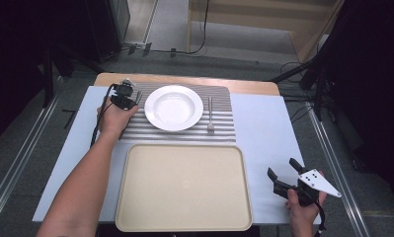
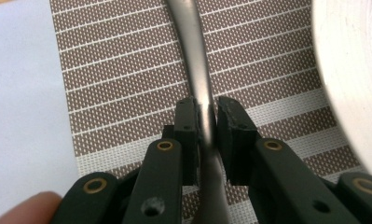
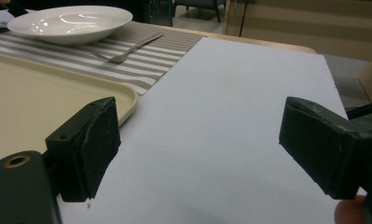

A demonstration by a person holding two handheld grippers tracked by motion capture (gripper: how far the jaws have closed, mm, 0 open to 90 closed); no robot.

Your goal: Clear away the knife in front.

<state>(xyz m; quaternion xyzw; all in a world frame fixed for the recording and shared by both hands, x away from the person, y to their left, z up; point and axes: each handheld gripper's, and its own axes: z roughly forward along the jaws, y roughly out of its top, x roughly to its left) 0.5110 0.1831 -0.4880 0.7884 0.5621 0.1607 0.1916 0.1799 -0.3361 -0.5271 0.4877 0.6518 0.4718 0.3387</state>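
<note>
My left gripper [image 1: 128, 98] [image 2: 207, 105] points down at the left edge of the striped placemat [image 1: 224, 129] [image 2: 127, 70], just left of the white plate [image 1: 173, 107] [image 2: 351, 70]. Its pads press on both sides of the curved handle of a metal utensil [image 2: 193, 46] [image 1: 138, 95] lying on the mat; which kind of utensil it is I cannot tell. My right gripper [image 1: 282, 167] [image 3: 197, 126] rests at the near right of the table, open, with nothing between its jaws.
A fork [image 1: 210, 116] [image 3: 127, 51] lies on the mat right of the plate [image 3: 69, 21]. A large beige tray [image 1: 184, 185] [image 3: 34, 93] sits at the near middle of the table. White table cover [image 1: 263, 123] lies bare on the right.
</note>
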